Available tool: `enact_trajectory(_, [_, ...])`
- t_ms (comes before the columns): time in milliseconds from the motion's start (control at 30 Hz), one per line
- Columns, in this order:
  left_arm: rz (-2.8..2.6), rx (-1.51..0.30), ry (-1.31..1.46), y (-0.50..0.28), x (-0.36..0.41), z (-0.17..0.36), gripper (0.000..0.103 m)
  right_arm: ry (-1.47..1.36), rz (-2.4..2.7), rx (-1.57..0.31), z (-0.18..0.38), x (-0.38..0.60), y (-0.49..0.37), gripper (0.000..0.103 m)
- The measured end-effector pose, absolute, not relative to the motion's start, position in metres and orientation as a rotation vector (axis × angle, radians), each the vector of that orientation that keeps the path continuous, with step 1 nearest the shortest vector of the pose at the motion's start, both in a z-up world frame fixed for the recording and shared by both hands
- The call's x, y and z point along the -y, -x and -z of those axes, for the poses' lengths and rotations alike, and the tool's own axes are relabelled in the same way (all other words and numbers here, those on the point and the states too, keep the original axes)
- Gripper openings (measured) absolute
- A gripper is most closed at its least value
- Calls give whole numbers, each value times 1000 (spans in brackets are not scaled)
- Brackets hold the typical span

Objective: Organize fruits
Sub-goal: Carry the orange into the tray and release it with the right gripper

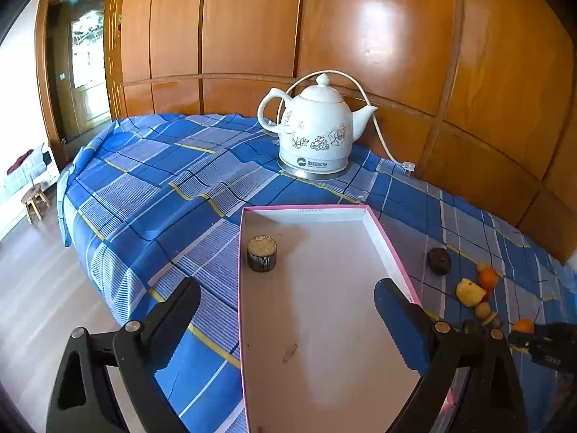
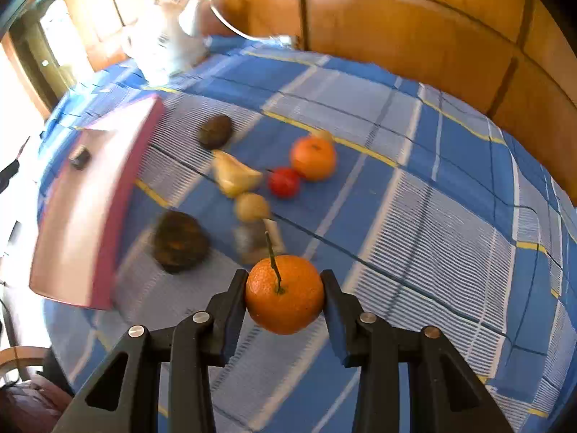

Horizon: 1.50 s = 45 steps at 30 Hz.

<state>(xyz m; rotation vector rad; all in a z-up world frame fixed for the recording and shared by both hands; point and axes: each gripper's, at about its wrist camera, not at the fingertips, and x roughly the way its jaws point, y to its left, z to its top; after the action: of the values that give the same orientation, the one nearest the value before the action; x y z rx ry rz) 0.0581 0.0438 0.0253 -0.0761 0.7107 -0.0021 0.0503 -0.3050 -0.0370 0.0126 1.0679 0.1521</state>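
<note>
My right gripper (image 2: 285, 288) is shut on an orange mandarin (image 2: 285, 294) with a stem, held above the blue checked cloth. Beyond it lie a second mandarin (image 2: 313, 157), a small red fruit (image 2: 284, 182), a yellow fruit (image 2: 234, 176), a small tan fruit (image 2: 251, 206) and two dark fruits (image 2: 215, 131) (image 2: 179, 240). The pink-rimmed white tray (image 1: 391, 249) lies under my open, empty left gripper (image 1: 286, 299); a dark round fruit (image 1: 261, 253) sits in its far left part. The tray also shows in the right wrist view (image 2: 108, 195), blurred. The fruit pile (image 1: 470, 292) lies right of the tray.
A white ceramic kettle (image 1: 317, 130) with its cord stands on the cloth behind the tray. Wooden wall panels (image 1: 396, 36) run along the back and right. The table edge drops to the floor on the left, where a small stool (image 1: 34, 202) stands.
</note>
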Motion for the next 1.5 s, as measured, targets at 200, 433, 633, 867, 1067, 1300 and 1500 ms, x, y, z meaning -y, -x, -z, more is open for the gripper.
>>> enact_trajectory(200, [-38,-686,38,-44,-42,-28,101,18,-295,-1010,16,244,-49,40])
enact_trajectory(433, [-63,-676,50,-36,-55,-29,102,34,-421,-1031,24,165,-78,40])
enact_trajectory(633, [-80,-662,63,-30,-67,-30,102,-19,-437,-1068,34,126,-111,41])
enact_trajectory(867, [-84,-670,74,-27,-73,-26,102,-79,-430,-1055,30,105,-133,42])
enact_trajectory(1067, [-87,-668,87,-27,-75,-28,103,-89,-415,-1034,29,110,-128,53])
enact_trajectory(1300, [-79,-658,81,-24,-70,-32,103,-135,-438,-981,15,122,-116,62])
enact_trajectory(1500, [-73,-659,71,-24,-66,-33,103,-112,-394,-946,7,147,-101,62])
